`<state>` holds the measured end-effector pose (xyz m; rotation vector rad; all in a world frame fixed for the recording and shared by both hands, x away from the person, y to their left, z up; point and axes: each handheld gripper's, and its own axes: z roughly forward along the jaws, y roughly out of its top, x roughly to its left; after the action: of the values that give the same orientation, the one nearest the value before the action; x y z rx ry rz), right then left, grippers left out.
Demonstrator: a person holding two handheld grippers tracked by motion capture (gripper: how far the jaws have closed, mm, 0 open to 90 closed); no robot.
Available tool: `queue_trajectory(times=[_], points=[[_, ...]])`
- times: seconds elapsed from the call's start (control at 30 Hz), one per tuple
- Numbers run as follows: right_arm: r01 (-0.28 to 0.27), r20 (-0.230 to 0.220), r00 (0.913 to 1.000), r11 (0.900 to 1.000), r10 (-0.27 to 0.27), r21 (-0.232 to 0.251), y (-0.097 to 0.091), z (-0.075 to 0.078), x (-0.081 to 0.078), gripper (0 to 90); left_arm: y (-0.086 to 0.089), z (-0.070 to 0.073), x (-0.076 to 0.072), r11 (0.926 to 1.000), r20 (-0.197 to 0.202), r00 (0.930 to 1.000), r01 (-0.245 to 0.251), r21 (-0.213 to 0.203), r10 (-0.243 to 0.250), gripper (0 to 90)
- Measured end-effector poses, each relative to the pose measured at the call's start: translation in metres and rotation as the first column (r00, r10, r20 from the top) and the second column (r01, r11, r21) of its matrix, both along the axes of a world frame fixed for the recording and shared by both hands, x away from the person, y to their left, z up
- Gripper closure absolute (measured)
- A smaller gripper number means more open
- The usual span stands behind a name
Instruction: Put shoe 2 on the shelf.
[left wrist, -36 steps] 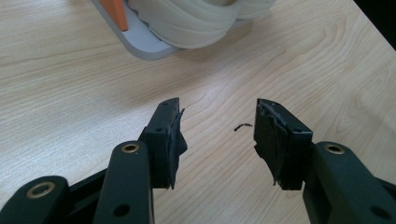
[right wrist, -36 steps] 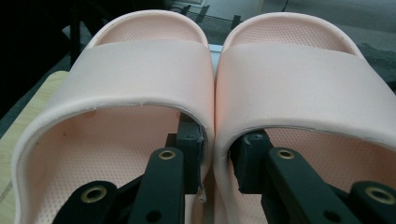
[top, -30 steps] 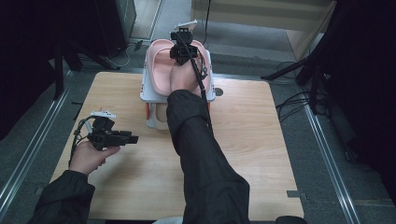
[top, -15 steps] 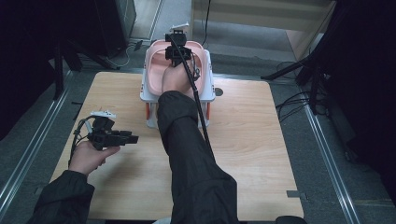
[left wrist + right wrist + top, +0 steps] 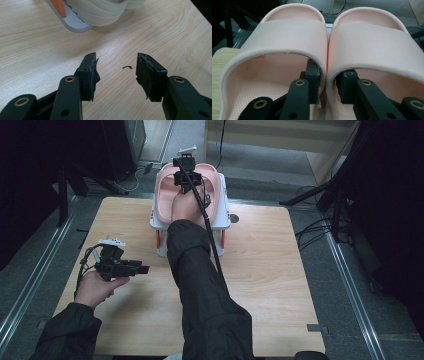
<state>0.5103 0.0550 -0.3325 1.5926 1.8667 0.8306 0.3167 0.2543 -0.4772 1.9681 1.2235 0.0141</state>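
Observation:
Two pink slippers, the left slipper (image 5: 167, 195) (image 5: 287, 32) and the right slipper (image 5: 213, 195) (image 5: 374, 37), lie side by side on top of a white shoe rack (image 5: 222, 222) at the table's far edge. My right gripper (image 5: 187, 179) (image 5: 328, 75) reaches in from their heel side. One jaw is inside each slipper under its strap, and the jaws pinch the two touching inner walls together. My left gripper (image 5: 142, 269) (image 5: 116, 62) hovers low over the wooden table (image 5: 270, 270) at the left, open with nothing between its pads.
Under the rack's top, a cream-coloured shoe sole (image 5: 100, 12) rests on a grey lower shelf beside an orange leg (image 5: 58, 6). A small black fleck (image 5: 127, 67) lies on the wood. Dark stands and cables surround the table; metal rails run along both sides.
My right forearm and gripper have shifted slightly left over the slippers, still gripping them. The left hand has not moved.

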Motion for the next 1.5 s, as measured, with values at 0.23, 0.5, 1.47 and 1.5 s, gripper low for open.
queue_trajectory(times=[0.23, 0.5, 1.47, 1.5], points=[[-0.024, -0.01, 0.9997, 0.9997, 0.024, -0.004, -0.004, 0.002, 0.001, 74.5, 0.0, 0.0, 0.0, 1.0, -0.001, 1.0, 0.0, 0.0, 0.0, 51.1], [-0.025, -0.016, 0.9996, 0.9997, 0.025, 0.0, -0.009, 0.003, 0.001, 72.3, -0.002, -0.001, 0.0, 1.0, -0.004, 1.0, 0.001, 0.002, -0.001, 51.0], [-0.201, -0.018, 0.9779, 0.9608, 0.208, 0.191, -0.048, 0.017, -0.031, 54.5, 0.001, -0.002, 0.001, 0.9998, -0.003, 0.9999, -0.01, 0.017, 0.01, 50.9], [-0.216, -0.014, 0.9748, 0.9575, 0.223, 0.191, -0.051, 0.018, -0.033, 55.5, 0.001, -0.002, 0.002, 0.9998, -0.005, 0.9999, -0.011, 0.017, 0.011, 50.9]])
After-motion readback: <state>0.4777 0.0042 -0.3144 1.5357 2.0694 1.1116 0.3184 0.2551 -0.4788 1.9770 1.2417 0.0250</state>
